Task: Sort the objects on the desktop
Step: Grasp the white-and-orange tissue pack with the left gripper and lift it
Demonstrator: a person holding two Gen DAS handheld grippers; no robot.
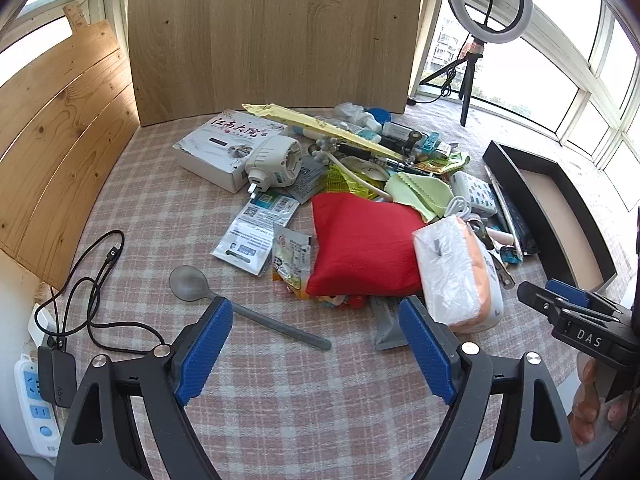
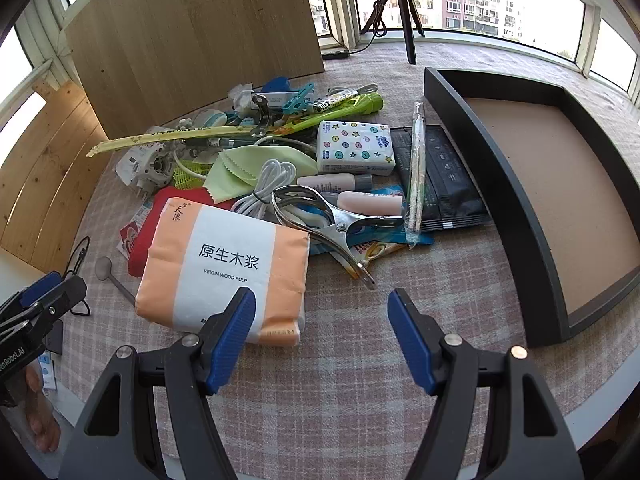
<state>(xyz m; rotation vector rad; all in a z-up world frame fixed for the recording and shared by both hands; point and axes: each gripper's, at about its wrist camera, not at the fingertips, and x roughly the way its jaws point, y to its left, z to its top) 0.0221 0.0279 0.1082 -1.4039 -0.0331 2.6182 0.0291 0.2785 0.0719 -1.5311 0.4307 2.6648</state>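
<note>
A heap of mixed objects lies on the checked tablecloth. In the left wrist view my left gripper is open and empty, over a grey spoon, with a red pouch just ahead. An orange tissue pack lies to its right. In the right wrist view my right gripper is open and empty, its left finger in front of the tissue pack. A metal clip lies ahead. A dark tray with a bare brown floor stands to the right.
A white box, a white plug adapter, sachets, a starred tissue pack, wrapped chopsticks, a black packet and a white cable lie about. A black cable and power strip sit left. Wooden boards stand behind.
</note>
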